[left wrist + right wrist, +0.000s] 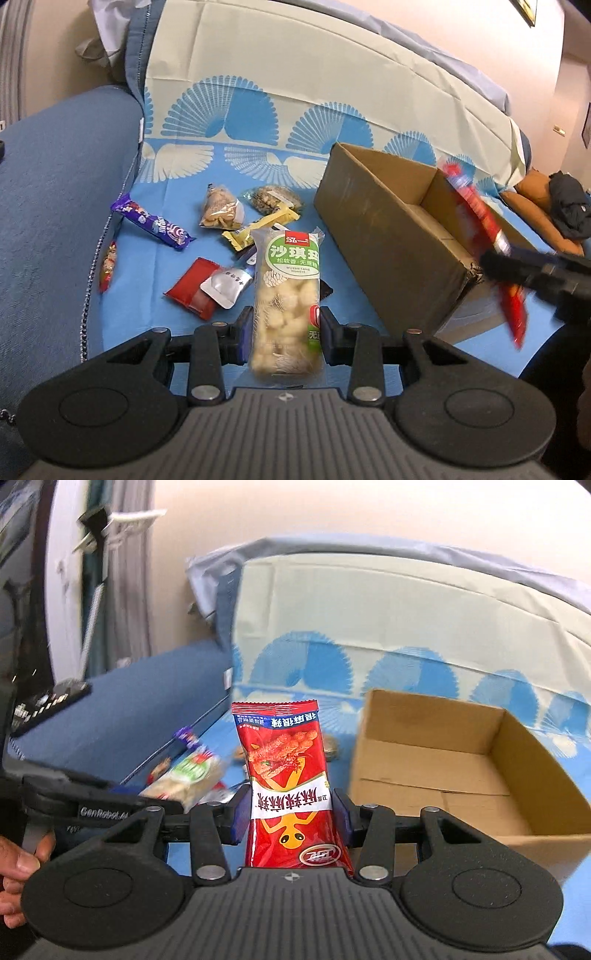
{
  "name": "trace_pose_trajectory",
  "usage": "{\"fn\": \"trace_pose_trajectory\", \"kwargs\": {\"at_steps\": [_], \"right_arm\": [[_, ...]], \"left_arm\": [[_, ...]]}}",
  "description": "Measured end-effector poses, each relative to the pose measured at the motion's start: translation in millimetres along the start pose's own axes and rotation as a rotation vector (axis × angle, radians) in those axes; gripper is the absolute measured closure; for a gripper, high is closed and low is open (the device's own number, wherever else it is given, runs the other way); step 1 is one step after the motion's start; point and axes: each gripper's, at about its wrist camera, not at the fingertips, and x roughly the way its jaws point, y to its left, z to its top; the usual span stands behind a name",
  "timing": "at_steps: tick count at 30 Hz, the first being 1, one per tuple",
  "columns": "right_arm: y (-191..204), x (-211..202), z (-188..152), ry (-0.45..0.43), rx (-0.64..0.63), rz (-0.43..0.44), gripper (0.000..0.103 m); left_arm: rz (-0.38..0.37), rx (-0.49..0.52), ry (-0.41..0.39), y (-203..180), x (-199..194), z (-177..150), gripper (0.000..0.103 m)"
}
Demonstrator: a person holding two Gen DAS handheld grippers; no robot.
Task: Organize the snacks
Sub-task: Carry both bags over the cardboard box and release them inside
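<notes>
Blue patterned bedspread (221,295) strewn with snacks, cardboard box (388,236) at right, left gripper (286,332) clamping a clear rice-cake pack (284,295), right gripper (291,818) clamping a red snack bag (286,768).

Blue sofa armrest (55,192) at left of the frame. Cream cover with blue fan pattern (295,85) draped over the backrest, top centre. Orange cushion (532,192) at far right, dark garment (569,203) heaped on it. Framed picture corner (528,11) on the wall, upper right.
</notes>
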Motion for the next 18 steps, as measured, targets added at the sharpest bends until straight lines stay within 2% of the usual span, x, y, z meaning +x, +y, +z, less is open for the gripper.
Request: {"fn": "trace_pose_trajectory", "kwargs": {"at_steps": [3,12,16,18], "right_arm": [[-17,-10,5,-0.057,0.050,-0.018,0.055],[-82,-25,3,-0.132,0.197,-0.080,0.055],[-118,-24,4,-0.145,0.288,-0.095,0.055],[-134,-23,9,-0.160,0.286,-0.091,0.055]], "left_arm": [[0.003,0.022,0.007,-3,4,0,0.063],[-0.013,0.132,-0.032,-24,-2,-8,0.063],[-0.035,0.114,-0.053,-30,-6,-6,0.063],[-0.030,0.072,-0.065,-33,-9,-3,0.063]]}}
